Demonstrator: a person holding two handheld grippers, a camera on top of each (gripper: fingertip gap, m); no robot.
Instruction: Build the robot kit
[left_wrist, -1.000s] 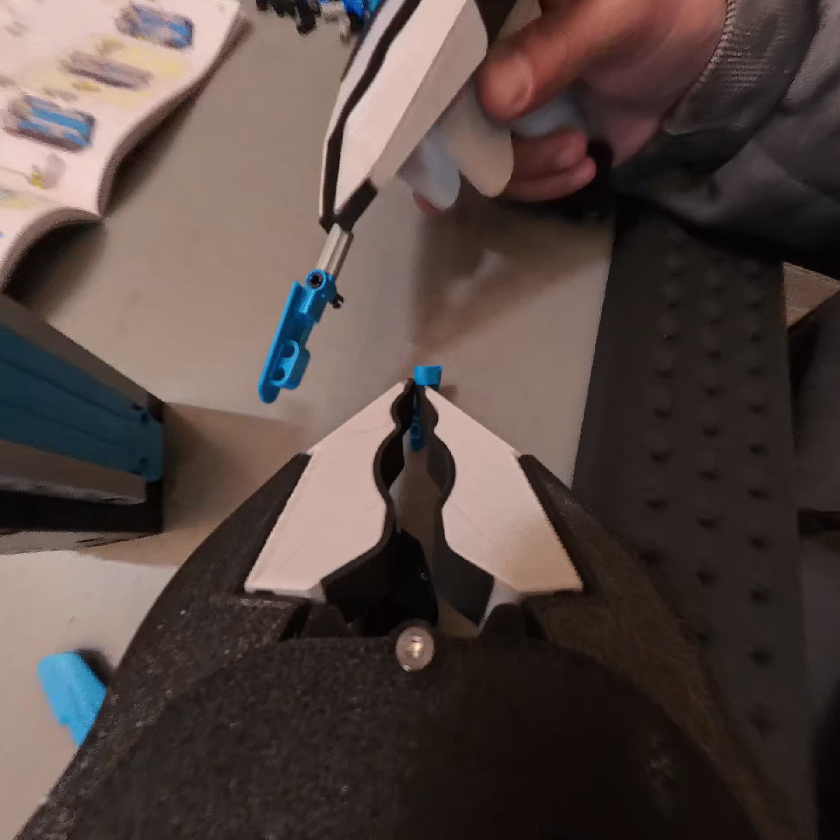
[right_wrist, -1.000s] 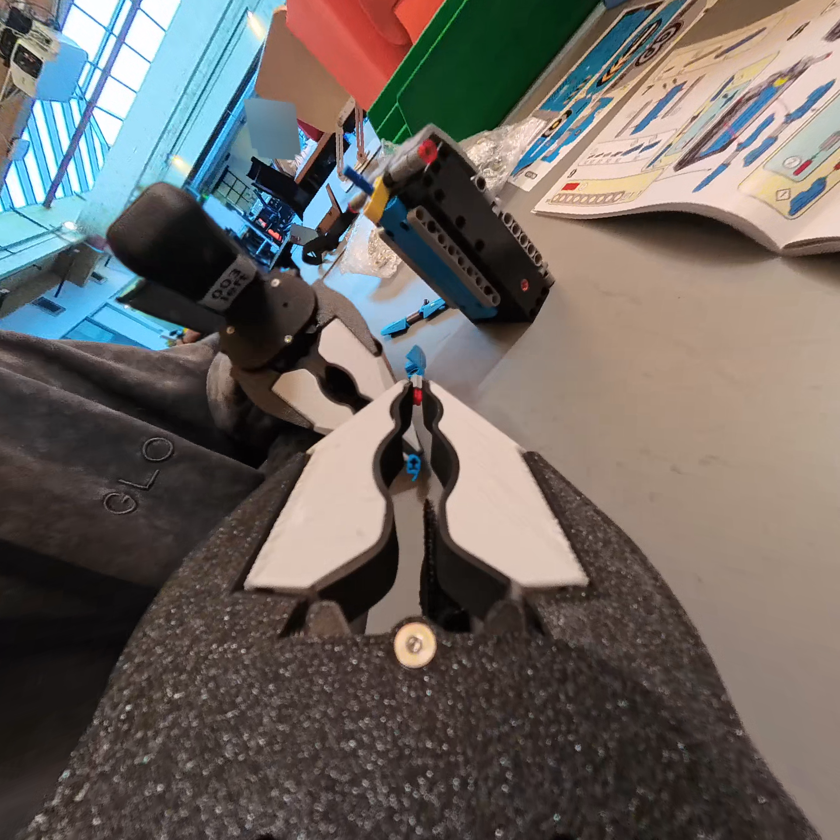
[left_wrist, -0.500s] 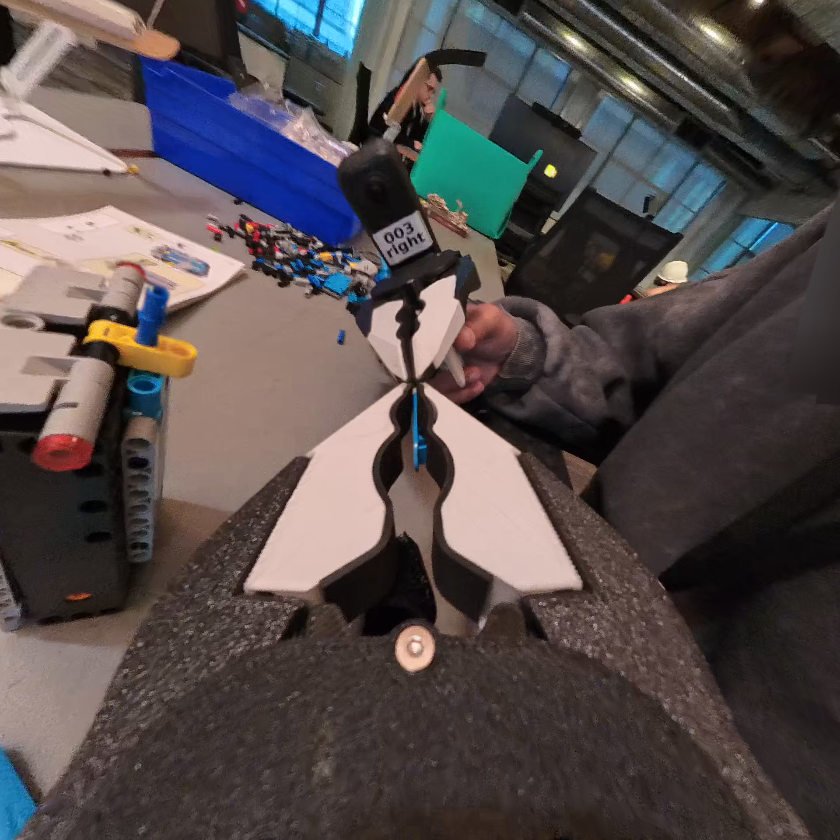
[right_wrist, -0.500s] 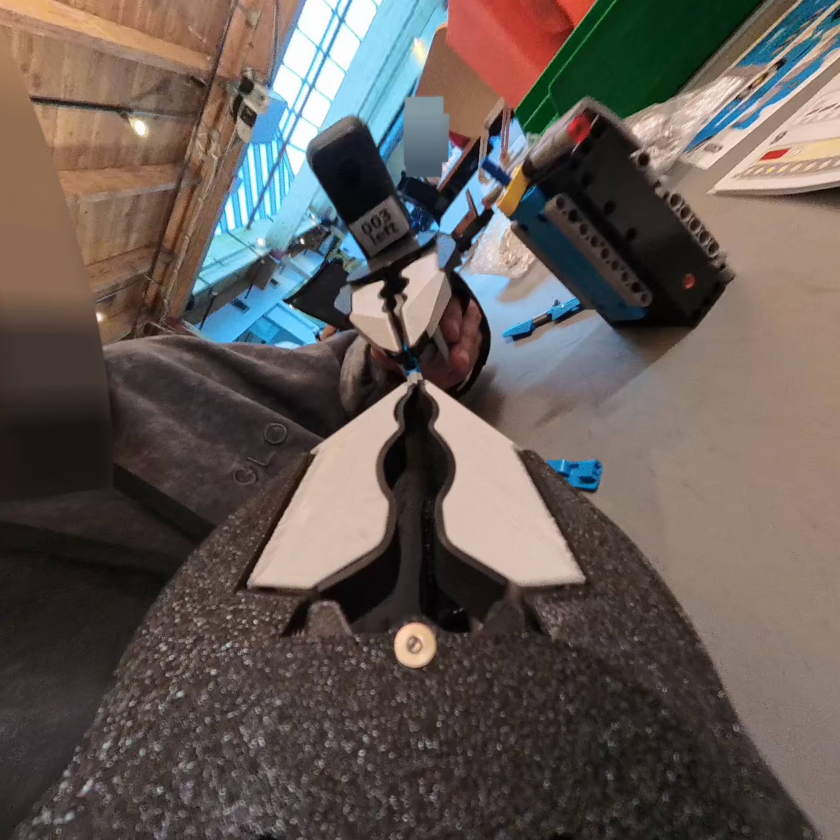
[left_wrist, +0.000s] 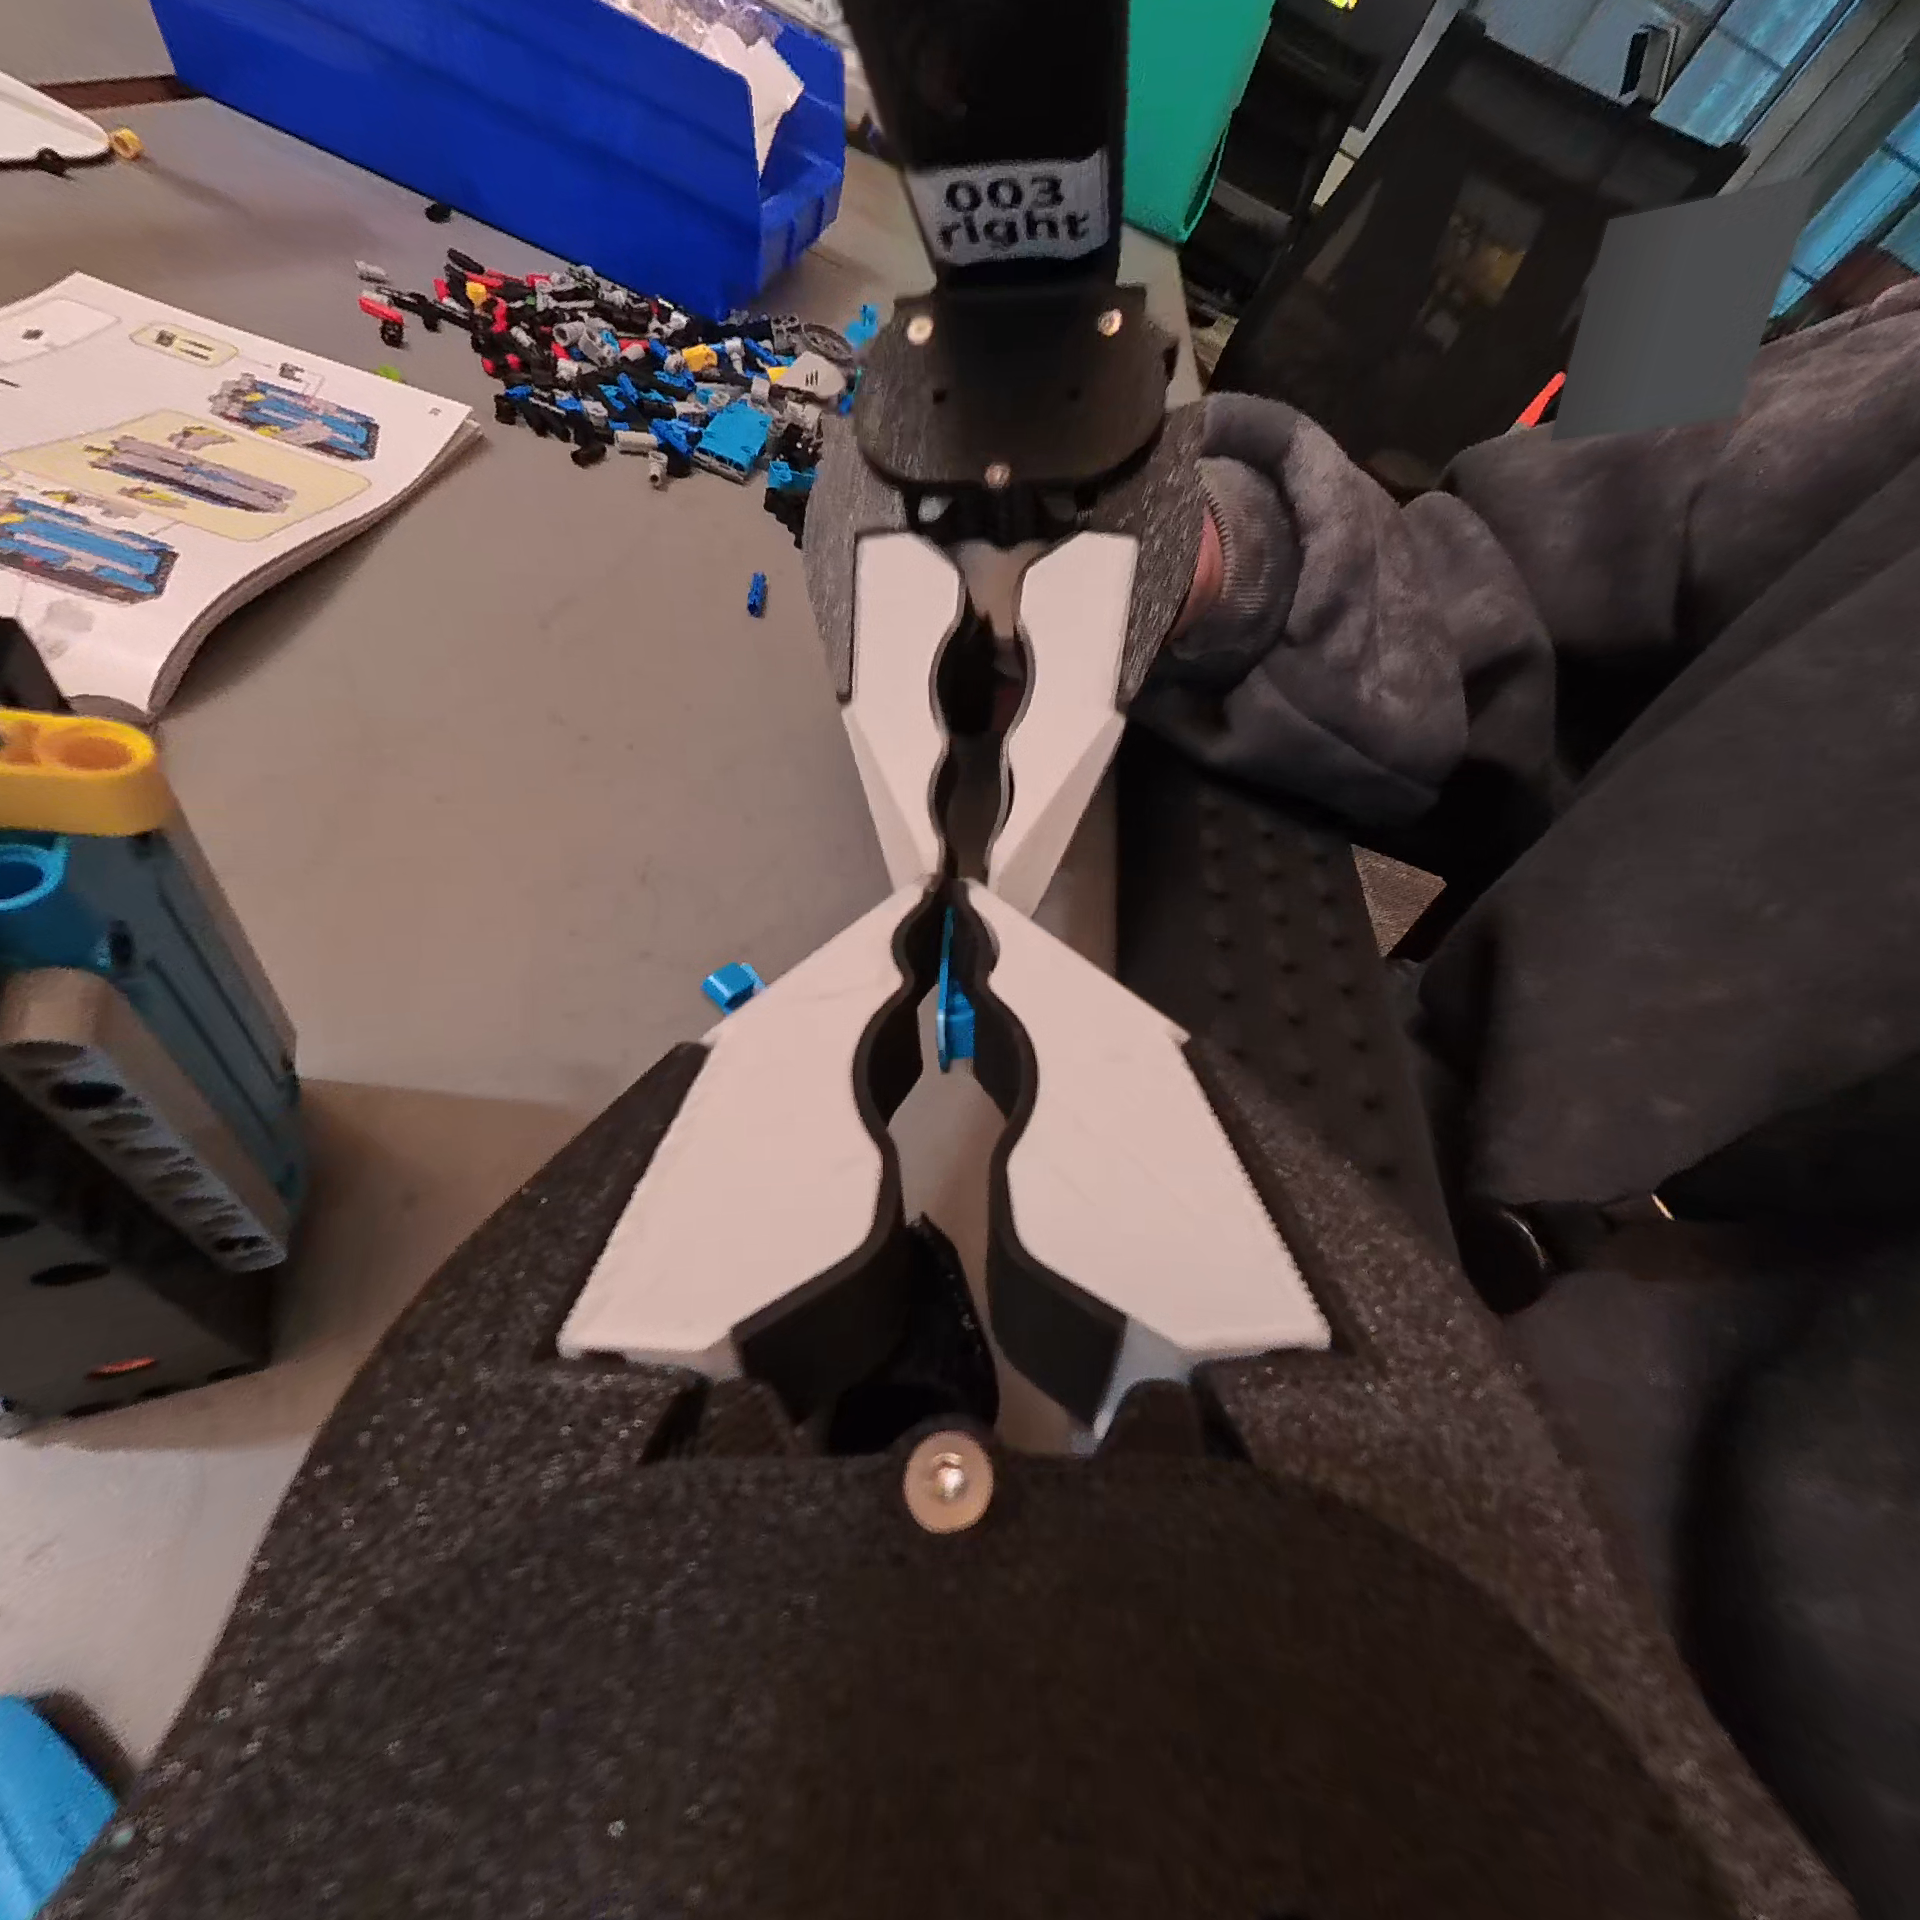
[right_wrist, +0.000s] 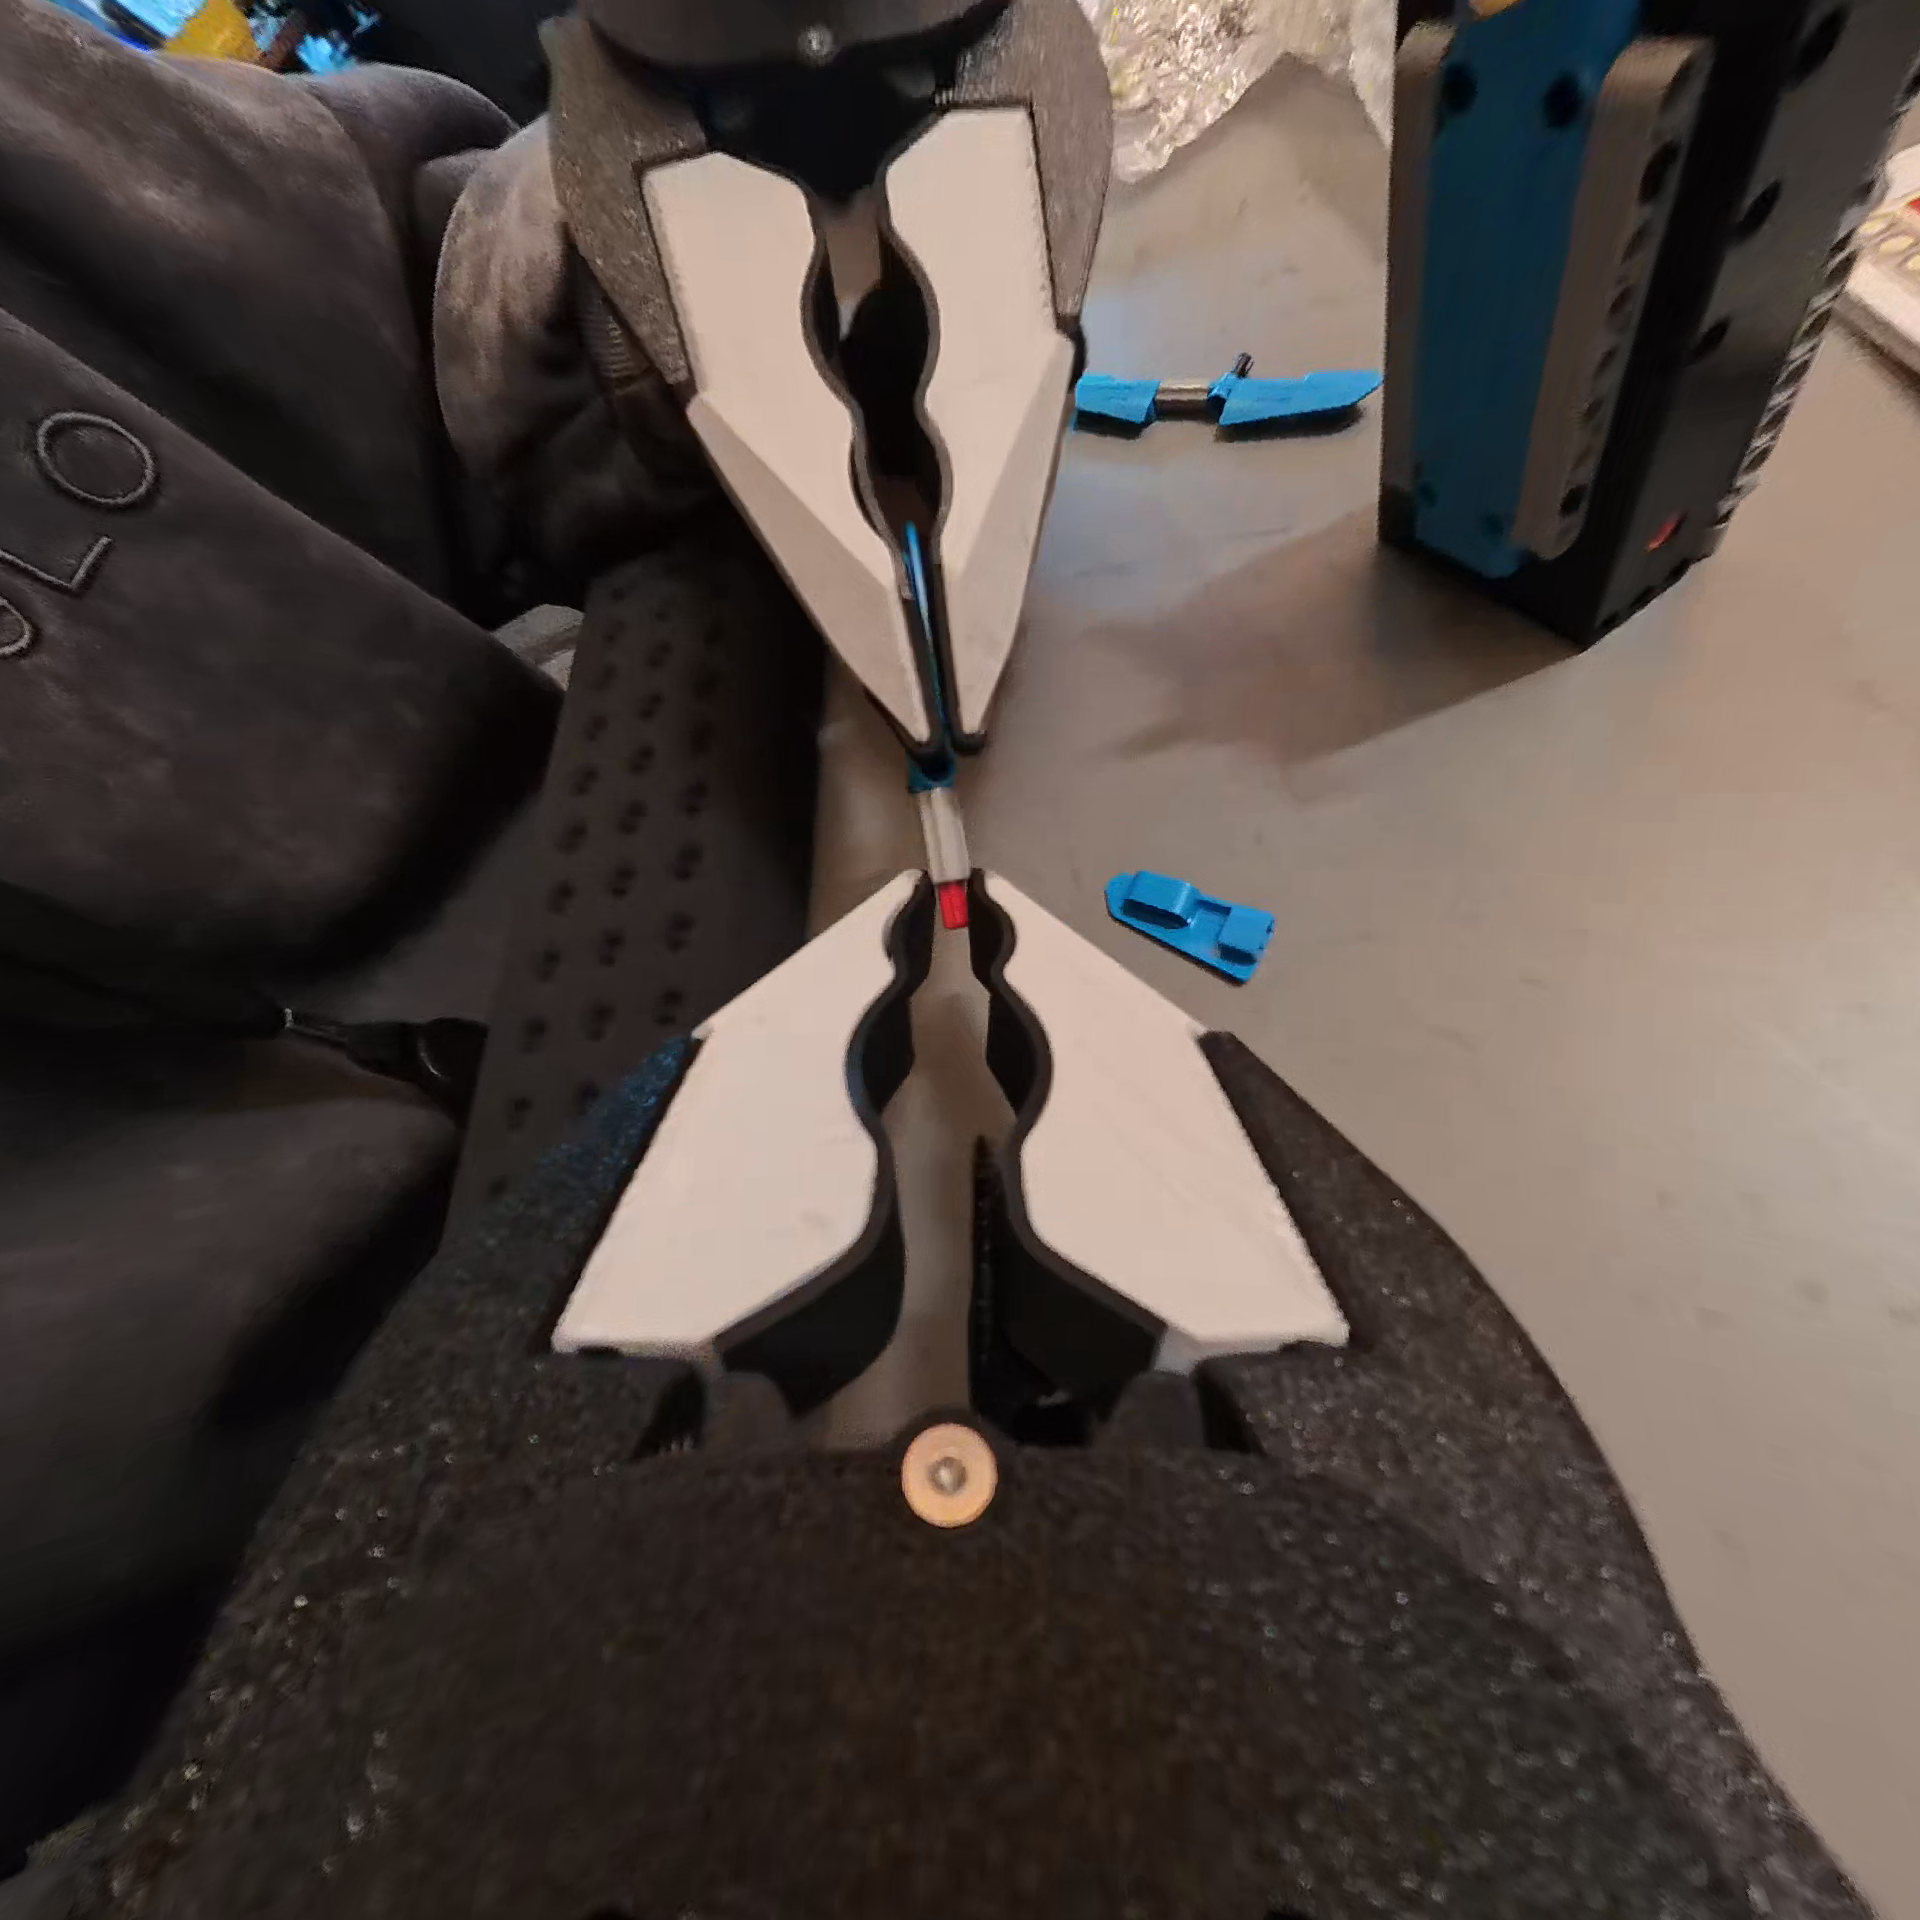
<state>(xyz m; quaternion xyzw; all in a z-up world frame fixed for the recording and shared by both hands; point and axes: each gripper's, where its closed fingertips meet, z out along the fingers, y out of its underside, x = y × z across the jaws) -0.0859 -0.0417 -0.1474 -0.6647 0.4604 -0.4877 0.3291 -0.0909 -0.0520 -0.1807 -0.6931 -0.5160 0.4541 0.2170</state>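
Observation:
My left gripper (left_wrist: 940, 894) is shut on a thin blue piece (left_wrist: 951, 1003) that stands edge-on between its white fingers. My right gripper (right_wrist: 951, 883) is shut on the red end (right_wrist: 950, 902) of a short grey axle (right_wrist: 943, 831). The two grippers face each other tip to tip above the grey table. In the right wrist view the left gripper (right_wrist: 940, 740) holds the blue piece (right_wrist: 920, 592), and the axle's far end meets that piece's tip. In the left wrist view the right gripper (left_wrist: 961, 868) almost touches my fingertips, and the axle is hidden.
A black and blue built block (right_wrist: 1558, 312) stands on the table, also in the left wrist view (left_wrist: 125, 1091). Loose blue pieces (right_wrist: 1195, 925) (right_wrist: 1226, 395) lie near it. Behind are an open booklet (left_wrist: 208, 457), a pile of small parts (left_wrist: 644, 353) and a blue bin (left_wrist: 499, 125). A black perforated strip (right_wrist: 623, 831) and dark sleeves fill one side. Less than 4 cm separates the two grippers' tips.
Both grippers have swung round to face each other and closed the distance, so their tips now nearly meet. Each has stayed shut on its piece.

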